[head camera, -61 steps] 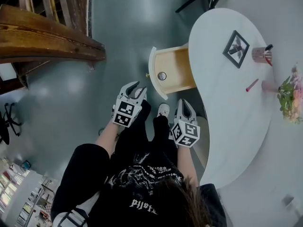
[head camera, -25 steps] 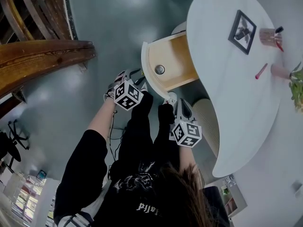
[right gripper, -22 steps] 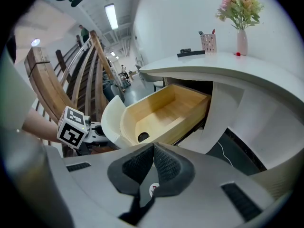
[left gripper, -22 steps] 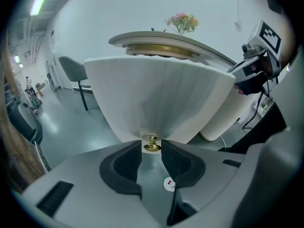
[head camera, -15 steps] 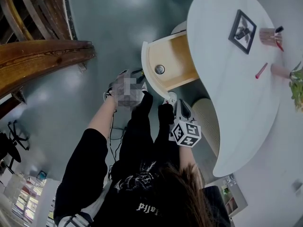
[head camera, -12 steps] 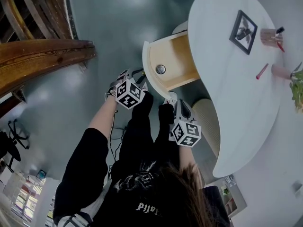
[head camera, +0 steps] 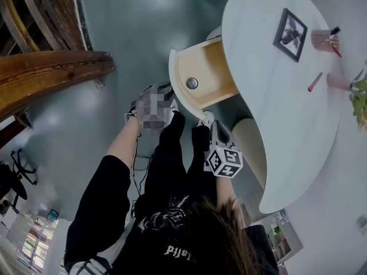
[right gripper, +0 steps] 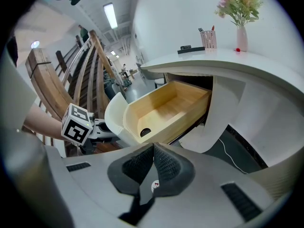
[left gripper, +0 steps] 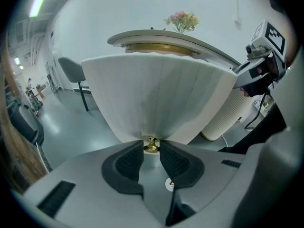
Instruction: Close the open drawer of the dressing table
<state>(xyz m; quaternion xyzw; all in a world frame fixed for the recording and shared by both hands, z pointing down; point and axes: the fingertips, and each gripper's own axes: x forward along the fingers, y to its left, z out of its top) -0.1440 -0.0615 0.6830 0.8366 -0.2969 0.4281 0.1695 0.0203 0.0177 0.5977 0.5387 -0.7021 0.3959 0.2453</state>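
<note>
The drawer is standing open in the upper middle of the head view. Its long axis is running roughly left to right, from under the white table out toward the frame's left, with its curved white front pointing left. A small dark round thing is lying on the wooden floor of the drawer, near the front.

The left hand-held gripper is pinching the brass knob at the bottom middle of the drawer front, with its pads nearly together around it. The right hand-held gripper is hanging just below the drawer in the head view, its pads pressed together on nothing.

On the table top, toward the upper right, a picture frame, a cup of pens, a pink stick and flowers are sitting. A ribbed pedestal is standing under the table, just right of the right hand-held gripper. A wooden railing is filling the upper left.
</note>
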